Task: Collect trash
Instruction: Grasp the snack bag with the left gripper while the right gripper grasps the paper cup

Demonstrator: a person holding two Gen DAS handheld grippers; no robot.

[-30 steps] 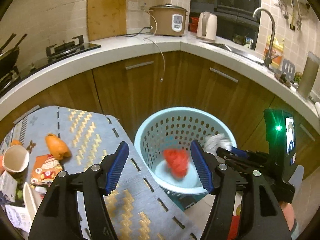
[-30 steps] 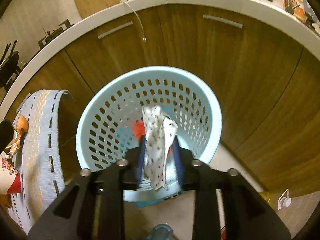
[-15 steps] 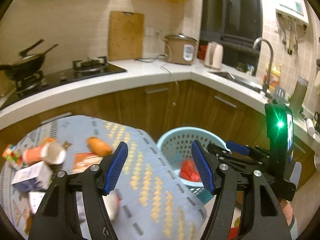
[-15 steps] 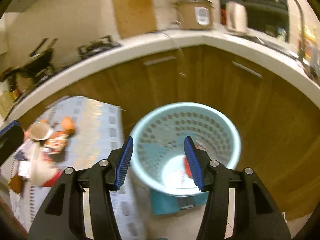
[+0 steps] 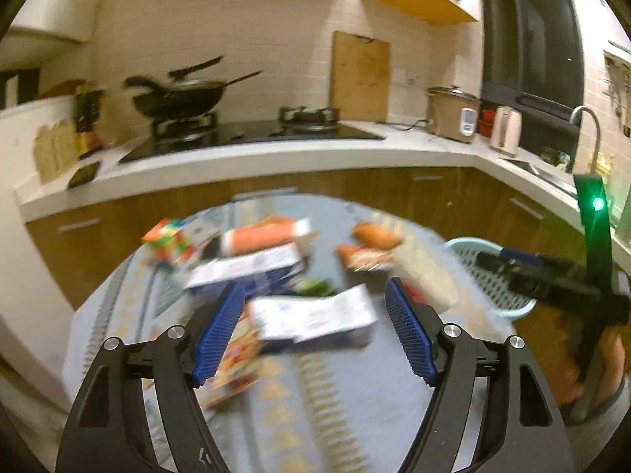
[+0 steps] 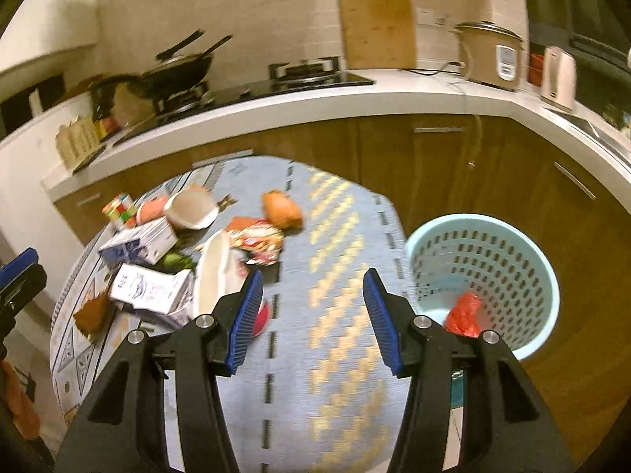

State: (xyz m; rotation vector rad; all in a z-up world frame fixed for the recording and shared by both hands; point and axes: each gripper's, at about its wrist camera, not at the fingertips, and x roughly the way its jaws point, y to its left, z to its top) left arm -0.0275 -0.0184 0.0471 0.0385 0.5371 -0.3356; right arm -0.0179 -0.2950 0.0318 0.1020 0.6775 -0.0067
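Trash lies scattered on the round table's blue-grey cloth (image 6: 335, 354): two white-blue cartons (image 6: 148, 289), a paper cup (image 6: 191, 209), a red snack wrapper (image 6: 258, 242), an orange lump (image 6: 282, 209) and a white bowl (image 6: 215, 272). My left gripper (image 5: 313, 287) hovers over a blurred carton (image 5: 311, 317); its jaws are opening and touch nothing. My right gripper (image 6: 313, 276) is open and empty above bare cloth. The light-blue basket (image 6: 485, 236) stands beside the table on the right, with a red bag (image 6: 463, 313) inside.
A colour cube (image 6: 118, 207) sits at the table's far left. Behind runs the white counter (image 6: 355, 98) with wooden cabinets, a wok (image 6: 177, 73), a hob, a cutting board (image 6: 376, 19), a rice cooker (image 6: 489, 57) and a kettle.
Both grippers swung left, away from the basket and over the table. The right gripper let go of the white spotted wad over the basket and opened. The red bag now lies in the basket.
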